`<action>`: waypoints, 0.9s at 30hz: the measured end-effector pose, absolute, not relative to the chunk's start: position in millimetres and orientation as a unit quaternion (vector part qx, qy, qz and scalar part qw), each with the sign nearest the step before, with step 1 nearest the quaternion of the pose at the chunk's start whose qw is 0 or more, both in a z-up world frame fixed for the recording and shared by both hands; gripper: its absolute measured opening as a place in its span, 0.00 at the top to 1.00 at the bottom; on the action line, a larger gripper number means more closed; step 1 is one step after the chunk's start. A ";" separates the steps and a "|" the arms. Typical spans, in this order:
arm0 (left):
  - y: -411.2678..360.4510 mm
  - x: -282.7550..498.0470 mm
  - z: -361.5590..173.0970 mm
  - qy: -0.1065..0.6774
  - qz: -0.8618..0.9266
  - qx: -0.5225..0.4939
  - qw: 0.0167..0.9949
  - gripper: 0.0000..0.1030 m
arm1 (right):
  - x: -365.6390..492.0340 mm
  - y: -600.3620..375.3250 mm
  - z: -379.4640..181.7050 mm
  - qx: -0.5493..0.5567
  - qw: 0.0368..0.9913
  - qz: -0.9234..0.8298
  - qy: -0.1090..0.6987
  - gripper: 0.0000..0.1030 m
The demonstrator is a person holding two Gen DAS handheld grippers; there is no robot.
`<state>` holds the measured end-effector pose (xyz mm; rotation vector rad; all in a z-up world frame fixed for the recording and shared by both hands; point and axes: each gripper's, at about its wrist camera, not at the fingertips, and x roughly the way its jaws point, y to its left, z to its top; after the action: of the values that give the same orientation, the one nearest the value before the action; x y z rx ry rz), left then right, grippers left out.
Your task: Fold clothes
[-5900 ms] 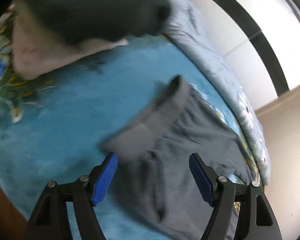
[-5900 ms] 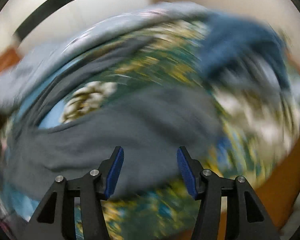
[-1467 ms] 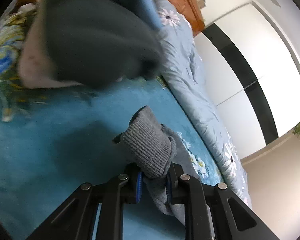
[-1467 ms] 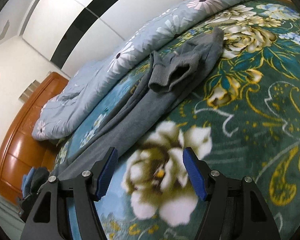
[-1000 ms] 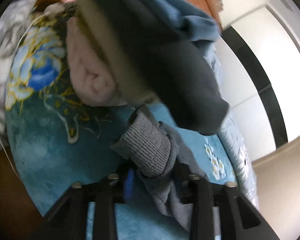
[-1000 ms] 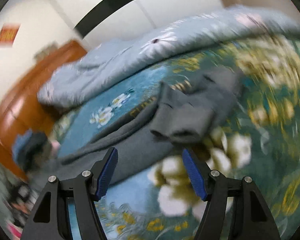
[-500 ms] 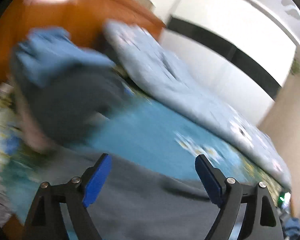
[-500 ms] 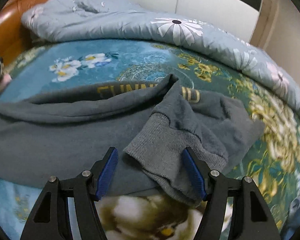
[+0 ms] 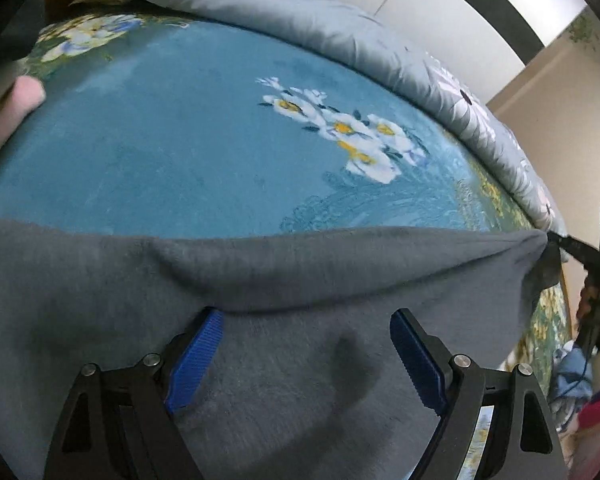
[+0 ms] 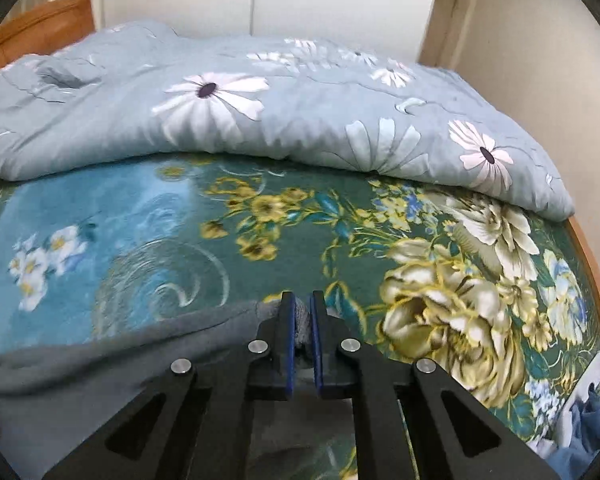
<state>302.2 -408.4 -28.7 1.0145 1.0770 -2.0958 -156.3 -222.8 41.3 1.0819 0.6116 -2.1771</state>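
Sweater [image 9: 300,360]: grey, spread on the bed [image 9: 180,140], below the rolled quilt [image 10: 300,100].
Left gripper [image 9: 306,356]: fingers wide apart — over the cloth, gripping nothing.
Right gripper [image 10: 302,336]: fingers just closed — pinching the sweater's edge.

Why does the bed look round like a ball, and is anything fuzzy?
Left wrist view: the fisheye lens bulges the teal blanket into a dome; the grey sweatshirt is slightly soft, and the finger at the left edge is blurred. Right wrist view: the same curving, sharper on the floral duvet, with dark corners.
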 end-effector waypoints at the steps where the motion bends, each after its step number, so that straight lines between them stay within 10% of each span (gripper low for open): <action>1: -411.6 302.8 -27.1 0.405 -0.783 0.375 0.287 0.15 | -162.2 -228.7 37.4 0.414 0.301 -0.823 0.246 0.94; 12: -416.4 296.1 -30.0 0.379 -0.794 0.359 0.312 0.15 | -199.0 -202.6 16.4 0.438 0.240 -0.847 0.182 0.97; 14: -418.0 303.6 -25.3 0.397 -0.794 0.343 0.305 0.15 | -193.2 -180.7 28.2 0.432 0.270 -0.850 0.130 0.87; 16: -417.6 311.5 -15.8 0.410 -0.799 0.321 0.302 0.15 | -182.3 -152.6 38.8 0.430 0.311 -0.845 0.070 0.44; 18: -413.1 322.7 -0.3 0.414 -0.805 0.295 0.306 0.15 | -171.4 -127.3 37.8 0.439 0.349 -0.828 0.008 0.31; 27: -404.6 421.0 21.2 0.527 -0.727 0.166 0.408 0.15 | -165.7 -101.3 -24.2 0.528 0.340 -0.770 -0.112 0.31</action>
<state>421.0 -404.6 21.2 0.4189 1.3282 -1.8313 -165.7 -101.3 -24.2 1.3755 -0.2919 -2.0039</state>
